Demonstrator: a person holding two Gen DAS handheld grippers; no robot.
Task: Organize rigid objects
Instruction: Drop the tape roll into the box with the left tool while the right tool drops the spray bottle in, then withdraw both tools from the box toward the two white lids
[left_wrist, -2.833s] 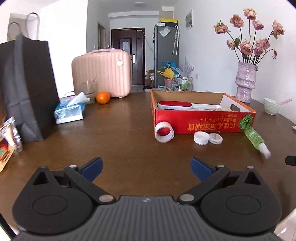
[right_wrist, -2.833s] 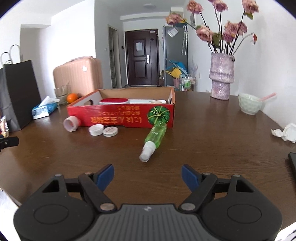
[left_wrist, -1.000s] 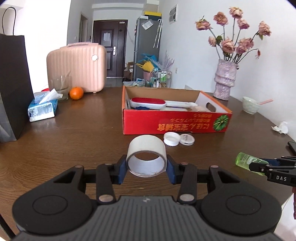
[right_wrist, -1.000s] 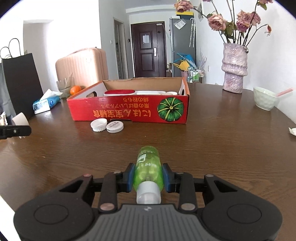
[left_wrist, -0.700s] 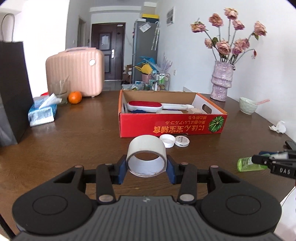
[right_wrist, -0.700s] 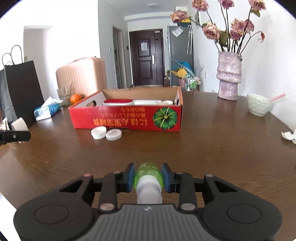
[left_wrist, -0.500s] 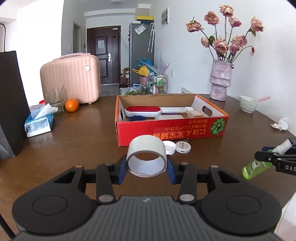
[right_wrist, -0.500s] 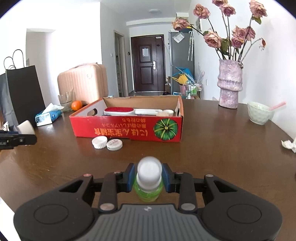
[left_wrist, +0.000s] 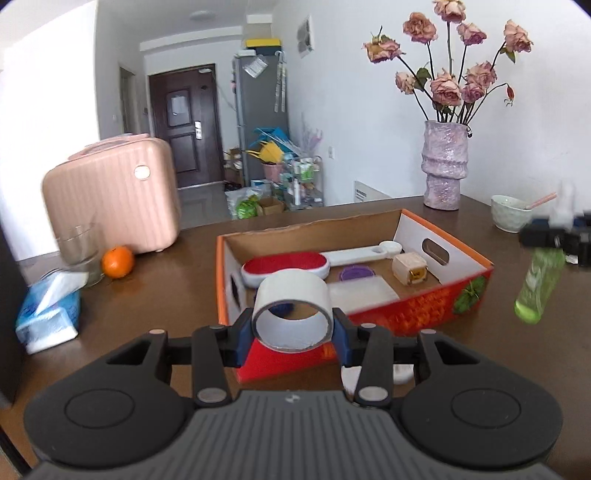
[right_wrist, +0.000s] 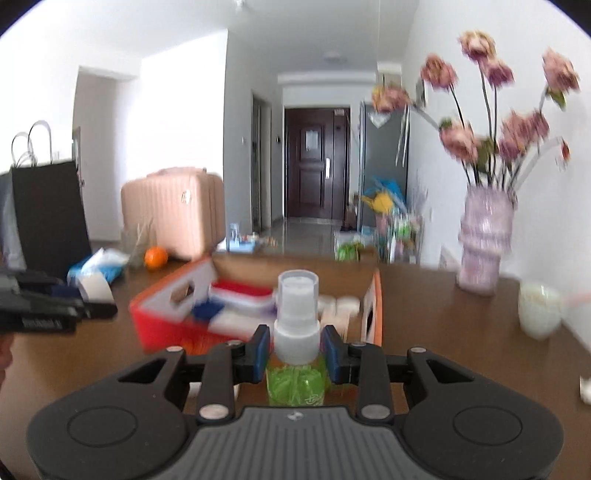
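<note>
My left gripper (left_wrist: 291, 330) is shut on a white tape roll (left_wrist: 291, 314) and holds it raised at the near left corner of the red cardboard box (left_wrist: 406, 314). The box holds a red-topped lint brush (left_wrist: 286, 266), a white block (left_wrist: 408, 269), a purple lid and other items. My right gripper (right_wrist: 295, 354) is shut on a green spray bottle (right_wrist: 297, 384) with a white cap, lifted off the table near the box (right_wrist: 162, 325). The bottle (left_wrist: 539, 284) hangs to the right of the box in the left wrist view. A white lid (left_wrist: 402, 374) lies in front of the box.
A pink suitcase (left_wrist: 110, 199), an orange (left_wrist: 117, 262), a glass (left_wrist: 79, 251) and a tissue pack (left_wrist: 48, 314) stand at the left of the brown table (left_wrist: 155, 295). A flower vase (left_wrist: 445, 166) and a bowl (left_wrist: 511, 218) stand at the right. A black bag (right_wrist: 48, 214) is far left.
Both grippers have risen and moved toward the box with their objects. The tape roll is now over the box's near left corner. The bottle is tilted upright and higher, and the right view is blurred by motion.
</note>
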